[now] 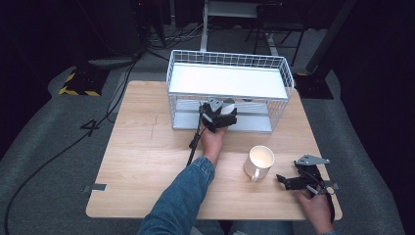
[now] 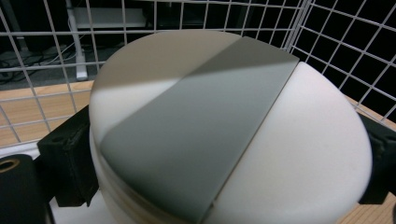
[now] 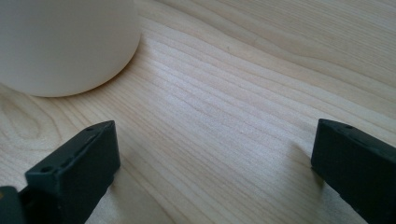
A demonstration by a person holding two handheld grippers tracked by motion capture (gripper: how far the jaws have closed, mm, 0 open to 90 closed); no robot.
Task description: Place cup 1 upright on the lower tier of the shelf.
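Left gripper (image 1: 219,116) at centre of high view, poked into lower tier of white wire rack (image 1: 229,58), fingers clamped on a white round object (image 2: 229,140). In left gripper view, object spans most of frame, domed top up, grey band running diagonally across it from lower left to upper right; black fingers (image 2: 65,163) pressed against its left and right sides. Wire mesh of rack behind and to upper right; strip of wooden desk (image 1: 147,147) visible through mesh at left edge. Cannot tell exactly what the object is.

Right gripper (image 1: 293,182) at lower right of high view, low over desk near its front right corner, held by right hand (image 1: 317,208). Fingers (image 3: 74,172) apart, nothing between them, bare wood grain in the gap. White mug (image 1: 259,161) just left of right gripper in high view, upright, handle toward lower left; its rounded wall at upper left of right gripper view, apart from fingers.

Left forearm in denim sleeve (image 1: 178,203) up from bottom centre.
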